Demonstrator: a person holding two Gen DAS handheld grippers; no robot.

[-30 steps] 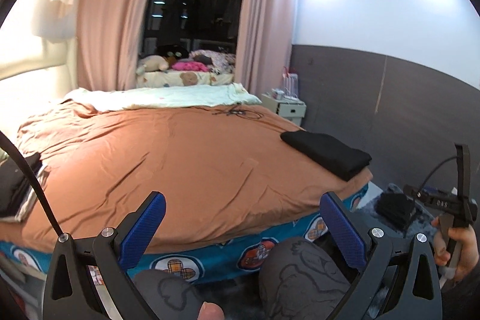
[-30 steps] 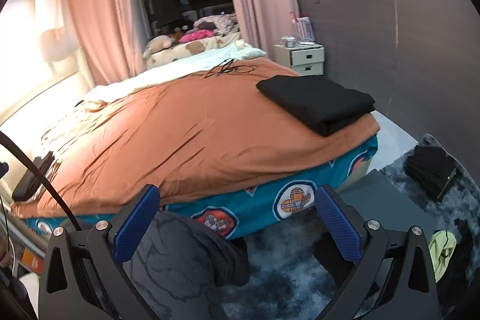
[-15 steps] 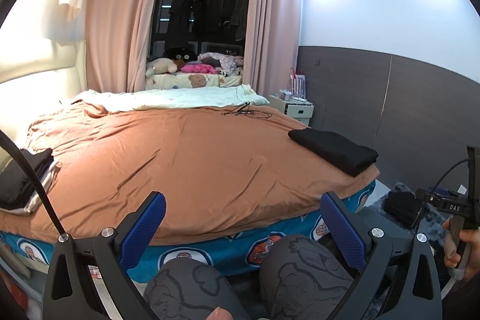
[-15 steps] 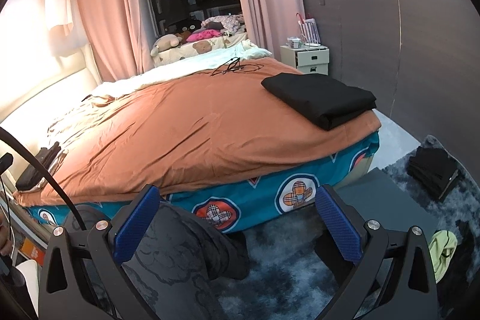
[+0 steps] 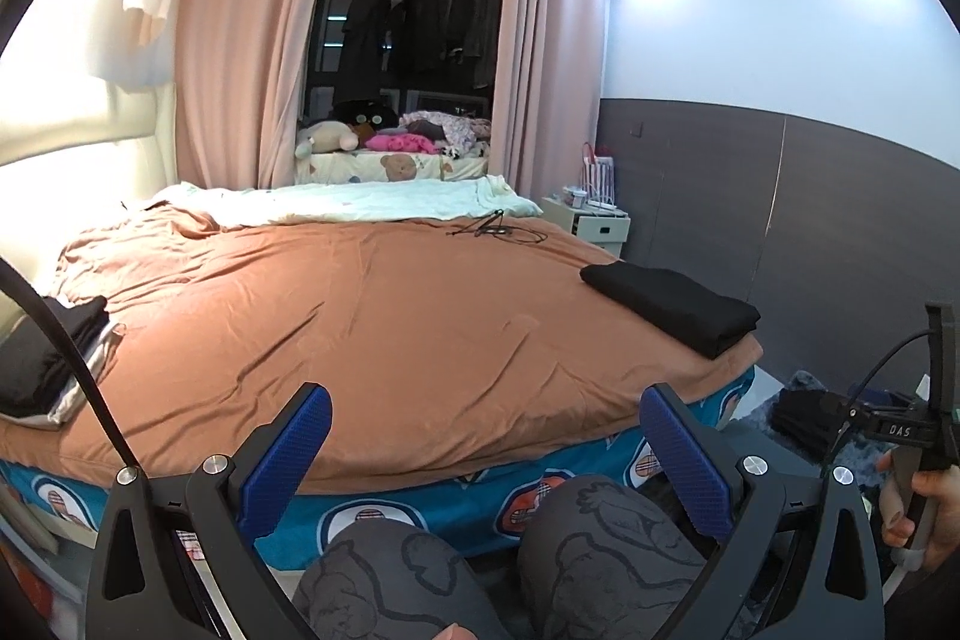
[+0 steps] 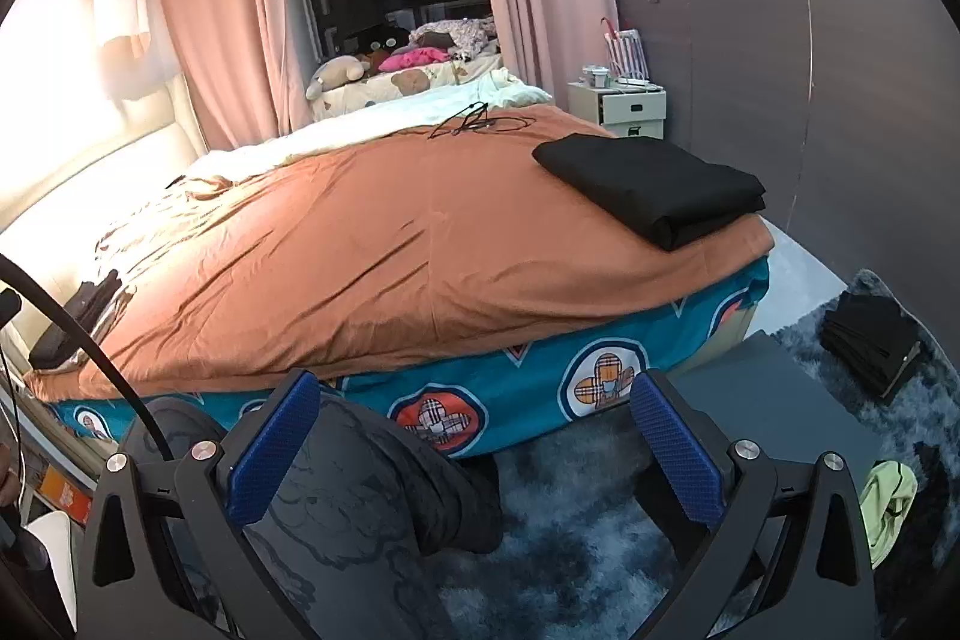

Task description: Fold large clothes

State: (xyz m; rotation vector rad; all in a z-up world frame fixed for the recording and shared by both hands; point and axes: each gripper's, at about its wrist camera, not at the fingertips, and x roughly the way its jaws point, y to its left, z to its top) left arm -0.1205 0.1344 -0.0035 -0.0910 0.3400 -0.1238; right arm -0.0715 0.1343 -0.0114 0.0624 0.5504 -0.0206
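The folded black garment [image 6: 651, 187] lies at the bed's far right corner, ahead of and to the right of both claws, and touches neither. We hold our left gripper [image 5: 486, 451] low over our knees [image 5: 498, 562], level, pointing across the bed, its two blue fingers [image 5: 288, 454] spread wide with nothing between them. Our right gripper [image 6: 474, 439] hangs just as low, tipped slightly toward the floor, its jaws likewise wide apart and empty. In the left view our right hand [image 5: 924, 508] grips that tool's handle off to the right. Ahead of the claws spreads one bed with an orange cover [image 5: 372, 316]. We count one black garment on the right and one dark stack [image 5: 45, 361] at the left edge. Right of the right claw, one more dark pile [image 6: 870, 343] rests on the rug [image 6: 576, 550].
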